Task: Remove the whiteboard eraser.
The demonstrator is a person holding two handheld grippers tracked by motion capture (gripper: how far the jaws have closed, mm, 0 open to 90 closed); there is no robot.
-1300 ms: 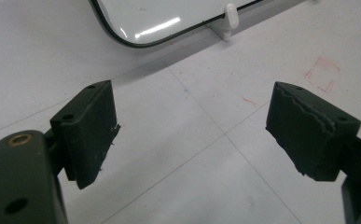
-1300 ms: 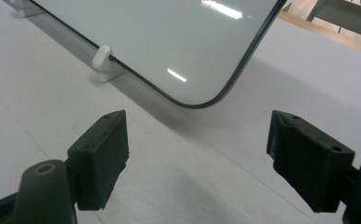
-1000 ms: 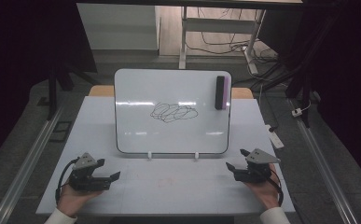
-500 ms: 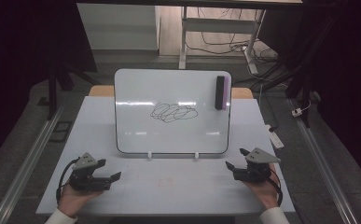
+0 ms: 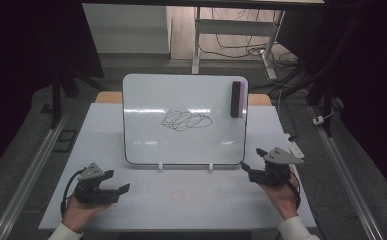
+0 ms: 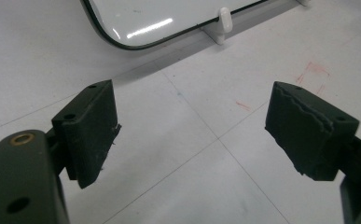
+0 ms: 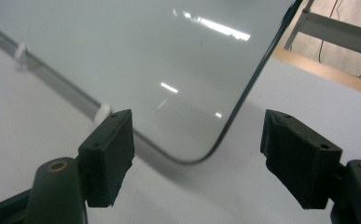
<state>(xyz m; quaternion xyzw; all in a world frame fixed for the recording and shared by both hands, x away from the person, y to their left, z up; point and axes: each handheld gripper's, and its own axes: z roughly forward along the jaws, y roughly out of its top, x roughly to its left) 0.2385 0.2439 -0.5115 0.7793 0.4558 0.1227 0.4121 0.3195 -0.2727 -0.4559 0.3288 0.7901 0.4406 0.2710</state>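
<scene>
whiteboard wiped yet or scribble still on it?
Not wiped. The high view shows a black scribble mid-whiteboard; the eraser sits stuck at its upper right corner, away from both claws.

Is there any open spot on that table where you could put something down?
Yes: the white table is bare in front of the whiteboard, between the left gripper and the right gripper, and in strips on either side of the board. The middle back is taken by the propped board.

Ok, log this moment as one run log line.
left hand-held gripper: open, empty | right hand-held gripper: open, empty, near whiteboard corner | eraser: on whiteboard | scribble: unerased
</scene>
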